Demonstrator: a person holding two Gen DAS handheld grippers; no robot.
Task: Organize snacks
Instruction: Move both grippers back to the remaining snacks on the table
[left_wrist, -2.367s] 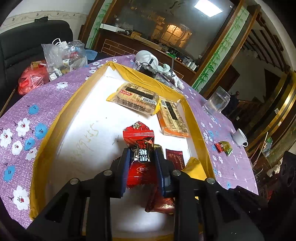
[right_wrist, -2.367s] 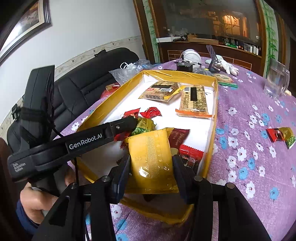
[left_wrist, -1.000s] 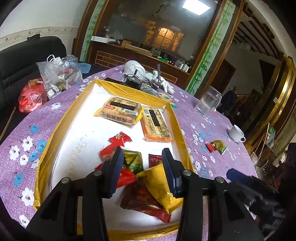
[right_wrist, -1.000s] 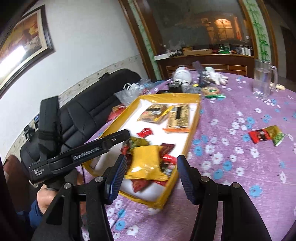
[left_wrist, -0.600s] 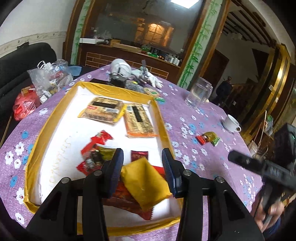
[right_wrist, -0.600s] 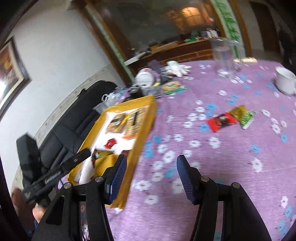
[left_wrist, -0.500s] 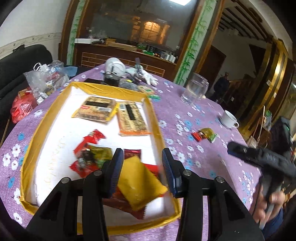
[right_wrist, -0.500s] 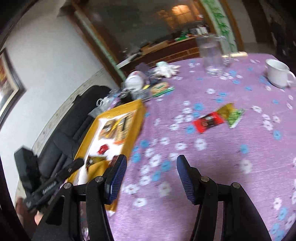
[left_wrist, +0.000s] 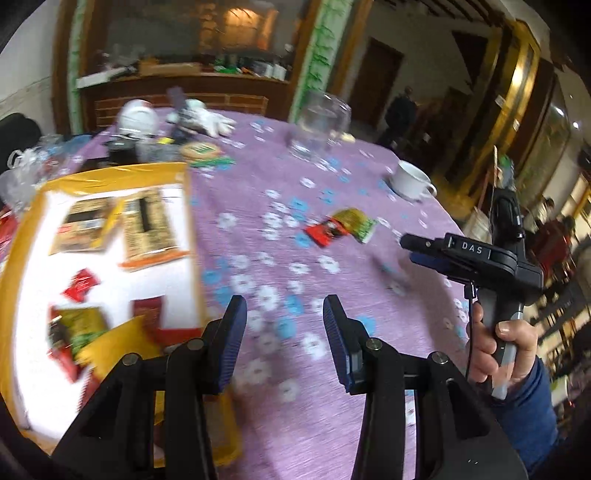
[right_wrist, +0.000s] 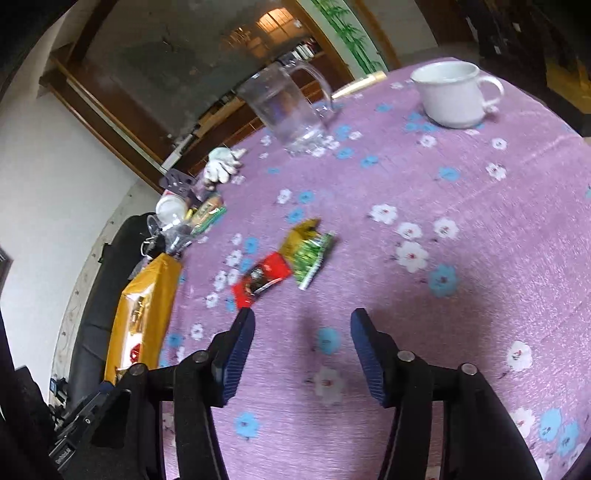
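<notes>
Motion smears my yellow-rimmed white tray (left_wrist: 110, 173) at the left of the left view; its lower-left corner is cut off. The print on my red packet (right_wrist: 262, 278) and green-yellow packet (right_wrist: 310, 251) mid-frame is unreadable. My right hand's blue sleeve (left_wrist: 524, 410) leaves lower right.

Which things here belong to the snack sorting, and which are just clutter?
Job:
- yellow tray with snacks in it
- red packet on the tablecloth
- yellow-green packet beside it

Clutter:
- glass mug
- white cup
- white glove
</notes>
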